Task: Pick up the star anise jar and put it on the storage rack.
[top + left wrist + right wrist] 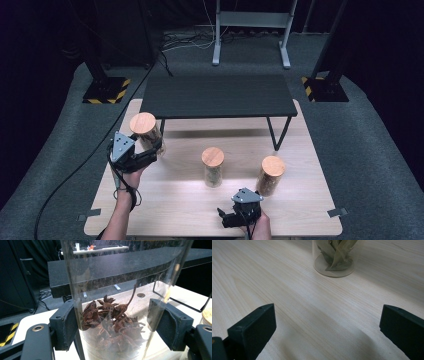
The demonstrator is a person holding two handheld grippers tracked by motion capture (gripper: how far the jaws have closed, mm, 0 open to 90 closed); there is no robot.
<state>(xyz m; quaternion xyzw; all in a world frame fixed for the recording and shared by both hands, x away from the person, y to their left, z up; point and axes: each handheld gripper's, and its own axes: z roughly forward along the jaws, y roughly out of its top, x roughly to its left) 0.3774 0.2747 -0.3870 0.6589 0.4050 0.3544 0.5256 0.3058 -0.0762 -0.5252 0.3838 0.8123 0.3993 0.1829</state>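
Note:
Three clear glass jars with round wooden lids are on the light wooden table (pixel 175 200). My left gripper (pixel 154 148) is shut on the left jar (pixel 143 131). In the left gripper view its pads (pixel 65 325) press both sides of the jar (pixel 120 290), which holds dark brown star anise (pixel 112 320). Whether this jar rests on the table I cannot tell. The middle jar (pixel 213 167) holds pale green leaves (pixel 334 252). My right gripper (pixel 227 216) stays open low over the table's front edge, nothing between its jaws (pixel 327 332), the right jar (pixel 270 176) beside it.
A low black shelf (pixel 217 95) on thin wire legs stands across the back half of the table, its left leg just behind the held jar. Beyond the table are a grey metal stand (pixel 250 30) and black bases with yellow-black stripes (pixel 106 91).

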